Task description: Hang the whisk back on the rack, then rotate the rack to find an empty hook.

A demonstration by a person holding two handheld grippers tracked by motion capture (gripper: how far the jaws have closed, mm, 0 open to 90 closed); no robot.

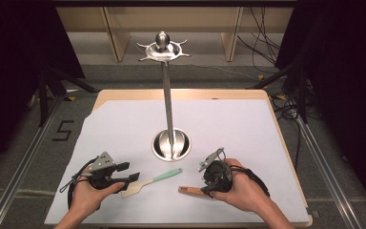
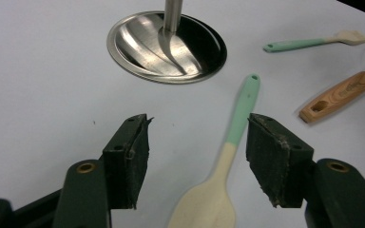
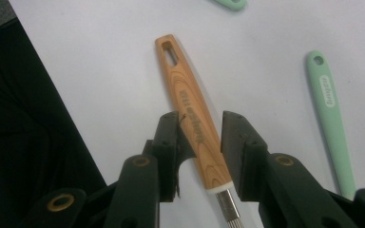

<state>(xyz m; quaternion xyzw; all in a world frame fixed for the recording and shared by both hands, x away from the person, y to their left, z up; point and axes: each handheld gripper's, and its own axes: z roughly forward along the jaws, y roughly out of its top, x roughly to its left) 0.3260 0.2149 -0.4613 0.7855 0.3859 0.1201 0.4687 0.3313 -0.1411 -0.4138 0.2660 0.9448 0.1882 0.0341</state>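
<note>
Wooden handle [image 3: 194, 115] lies lengthwise between the open, non-gripping jaws of the right gripper [image 3: 199, 130]; left gripper [image 2: 197, 142], open, straddles the mint-handled spatula [image 2: 218, 180] near-left of it.

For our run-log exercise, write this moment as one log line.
left gripper: open, astride green-and-cream spatula | right gripper: open, around wooden handle lying on table | hanging stand: hooks bare

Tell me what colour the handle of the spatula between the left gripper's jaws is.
Mint green, on the cream-bladed silicone spatula; the left gripper view shows it best.
</note>
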